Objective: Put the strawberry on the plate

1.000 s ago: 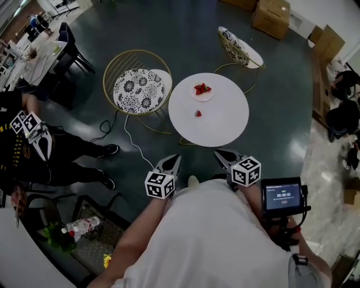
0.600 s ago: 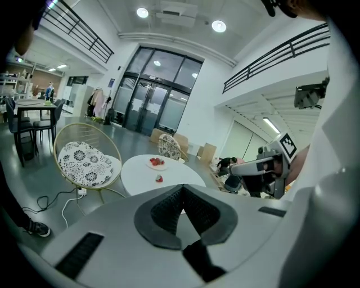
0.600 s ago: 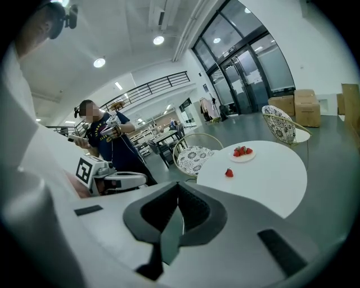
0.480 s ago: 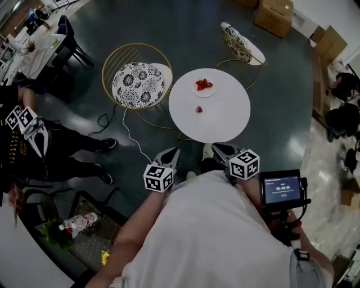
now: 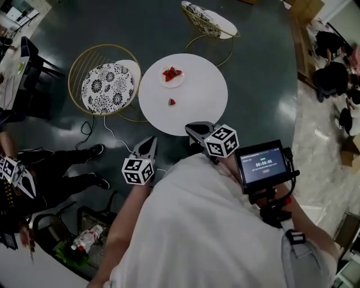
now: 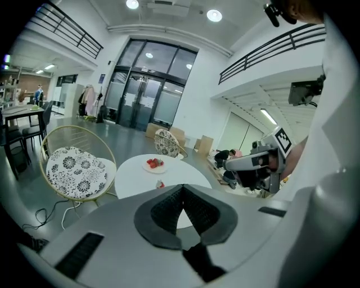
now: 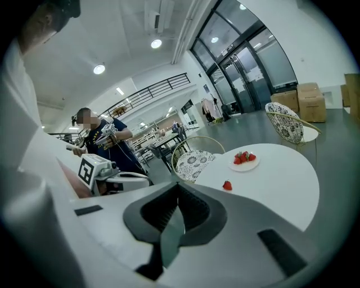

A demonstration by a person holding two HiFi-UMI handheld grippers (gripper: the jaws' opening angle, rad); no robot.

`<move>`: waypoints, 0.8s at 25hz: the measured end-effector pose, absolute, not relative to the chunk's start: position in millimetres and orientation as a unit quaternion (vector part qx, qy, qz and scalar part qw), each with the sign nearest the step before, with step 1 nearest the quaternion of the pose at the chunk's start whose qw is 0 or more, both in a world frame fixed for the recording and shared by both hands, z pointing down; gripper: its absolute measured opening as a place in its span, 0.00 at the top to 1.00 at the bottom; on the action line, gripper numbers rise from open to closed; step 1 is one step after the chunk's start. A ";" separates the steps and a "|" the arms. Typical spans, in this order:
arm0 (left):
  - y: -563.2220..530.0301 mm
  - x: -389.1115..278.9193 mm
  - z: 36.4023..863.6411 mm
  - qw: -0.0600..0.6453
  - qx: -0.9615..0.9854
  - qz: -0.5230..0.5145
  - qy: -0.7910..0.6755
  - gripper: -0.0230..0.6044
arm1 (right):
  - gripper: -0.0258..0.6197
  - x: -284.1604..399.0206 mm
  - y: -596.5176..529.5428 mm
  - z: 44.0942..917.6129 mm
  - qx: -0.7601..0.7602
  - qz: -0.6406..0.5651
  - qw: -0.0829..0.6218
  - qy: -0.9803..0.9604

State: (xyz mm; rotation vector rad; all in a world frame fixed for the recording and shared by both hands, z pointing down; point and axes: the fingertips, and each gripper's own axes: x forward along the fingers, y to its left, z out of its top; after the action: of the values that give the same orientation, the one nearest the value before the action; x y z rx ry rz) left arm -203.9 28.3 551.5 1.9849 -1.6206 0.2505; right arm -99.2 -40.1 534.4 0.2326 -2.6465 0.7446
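Holding strawberries (image 5: 171, 72), plate (image 5: 172, 82) on table (image 5: 197, 107); one strawberry (image 5: 172, 102) beside.

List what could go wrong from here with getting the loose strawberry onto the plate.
1. Both the left gripper and right gripper are shut; reaching in like that could knock the strawberry across the table.
2. The plate already holds strawberries, so another may roll off.
3. A white cable lies on the floor by the table, a trip hazard.

Dark glossy floor (image 5: 253, 67). Round white desk (image 5: 197, 107) at upper centre; one gold wire chair (image 5: 104, 84) with patterned cushion at its left, another (image 5: 211, 19) at the top edge. Glazed entrance (image 6: 146, 90), railed mezzanine (image 6: 270, 48) and recessed ceiling lights (image 6: 214, 15).
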 end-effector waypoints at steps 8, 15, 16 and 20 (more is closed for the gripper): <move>-26.5 -195.7 559.4 0.292 0.756 0.101 -0.577 0.95 | 0.95 -95.8 -86.5 552.0 0.101 0.293 0.191 -0.931; -73.5 -212.7 607.1 0.333 0.740 0.154 -0.563 0.95 | 0.95 -110.4 -136.8 599.1 0.099 0.344 0.183 -0.916; -78.5 -214.0 610.3 0.335 0.739 0.158 -0.563 0.95 | 0.95 -110.3 -141.5 601.1 0.100 0.346 0.183 -0.915; -83.5 -222.1 620.2 0.333 0.736 0.172 -0.563 0.95 | 0.95 -111.3 -142.9 604.3 0.106 0.349 0.186 -0.912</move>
State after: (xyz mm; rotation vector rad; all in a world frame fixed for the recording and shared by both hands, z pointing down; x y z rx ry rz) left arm -222.1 -83.5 620.2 1.9234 -1.4713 0.4503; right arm -111.3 -142.9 604.3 0.2981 -2.5698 0.9839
